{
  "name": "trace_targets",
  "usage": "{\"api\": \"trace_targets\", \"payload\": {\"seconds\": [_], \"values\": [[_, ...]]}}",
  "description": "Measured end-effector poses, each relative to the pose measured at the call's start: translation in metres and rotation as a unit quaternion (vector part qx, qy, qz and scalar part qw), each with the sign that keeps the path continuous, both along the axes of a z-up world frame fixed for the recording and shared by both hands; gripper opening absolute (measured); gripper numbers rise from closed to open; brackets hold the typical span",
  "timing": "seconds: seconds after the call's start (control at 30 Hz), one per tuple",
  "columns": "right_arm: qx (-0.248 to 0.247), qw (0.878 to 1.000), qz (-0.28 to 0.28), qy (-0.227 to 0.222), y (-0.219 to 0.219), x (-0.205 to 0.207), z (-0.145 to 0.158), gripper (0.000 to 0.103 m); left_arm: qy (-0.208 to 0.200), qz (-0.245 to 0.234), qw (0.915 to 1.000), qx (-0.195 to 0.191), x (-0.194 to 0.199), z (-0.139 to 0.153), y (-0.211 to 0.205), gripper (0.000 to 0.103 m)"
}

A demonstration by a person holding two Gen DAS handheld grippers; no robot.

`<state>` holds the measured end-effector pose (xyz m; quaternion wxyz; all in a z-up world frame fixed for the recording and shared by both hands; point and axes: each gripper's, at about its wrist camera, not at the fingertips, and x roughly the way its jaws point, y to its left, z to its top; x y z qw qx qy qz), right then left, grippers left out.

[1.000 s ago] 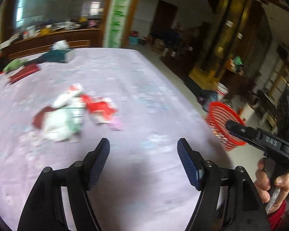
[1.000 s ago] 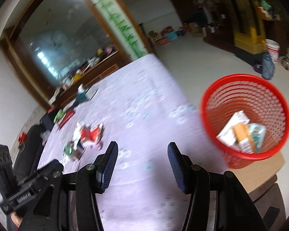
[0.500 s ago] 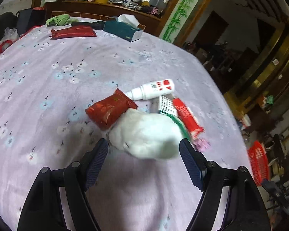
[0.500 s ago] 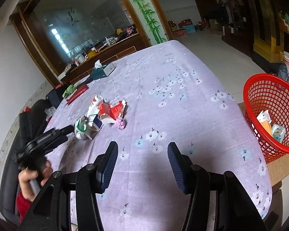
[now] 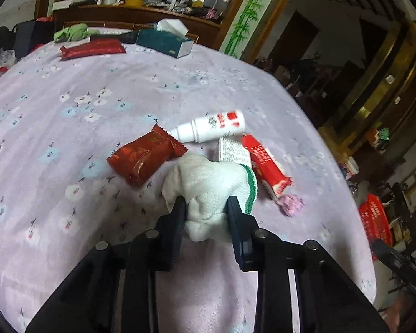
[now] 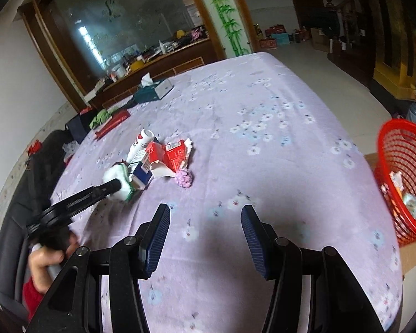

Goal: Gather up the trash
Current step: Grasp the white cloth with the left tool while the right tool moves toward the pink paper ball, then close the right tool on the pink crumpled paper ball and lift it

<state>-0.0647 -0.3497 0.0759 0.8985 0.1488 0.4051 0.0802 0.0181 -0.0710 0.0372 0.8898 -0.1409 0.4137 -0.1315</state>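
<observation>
A crumpled white cloth with a green edge [image 5: 208, 188] lies in the trash pile, and my left gripper [image 5: 206, 208] is shut on it. Around it sit a dark red snack wrapper [image 5: 144, 156], a white bottle with a red label [image 5: 212, 129], a red-and-white carton [image 5: 263, 163] and a small pink ball [image 5: 291, 204]. In the right wrist view the same pile [image 6: 163, 158] shows with the left gripper [image 6: 116, 187] on the white cloth [image 6: 113, 174]. My right gripper [image 6: 205, 219] hangs open over the lilac tablecloth [image 6: 263, 144], nothing between its fingers.
A red mesh basket [image 6: 402, 172] holding some trash stands on a cardboard box off the table's right edge, also the basket [image 5: 374, 222]. At the far end lie a teal tissue box [image 5: 163, 41], a long red packet [image 5: 93, 48] and a green cloth [image 5: 70, 33].
My left gripper swung from the basket side to the pile, moved in and shut on the white cloth. The right gripper turned away from the basket toward the table.
</observation>
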Motion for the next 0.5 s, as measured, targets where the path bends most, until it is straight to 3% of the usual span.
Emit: {"api": "trace_targets", "payload": {"seconds": [0.23, 0.5], "values": [[-0.031, 0.999, 0.020, 0.022, 0.038, 0.048, -0.024, 0.045, -0.046, -0.006, 0.9988, 0.012, -0.041, 0.009, 0.005, 0.029], [-0.047, 0.998, 0.012, 0.038, 0.055, 0.084, -0.046, 0.041, -0.048, -0.022, 0.9985, 0.013, -0.058, 0.003, 0.016, 0.029]]}}
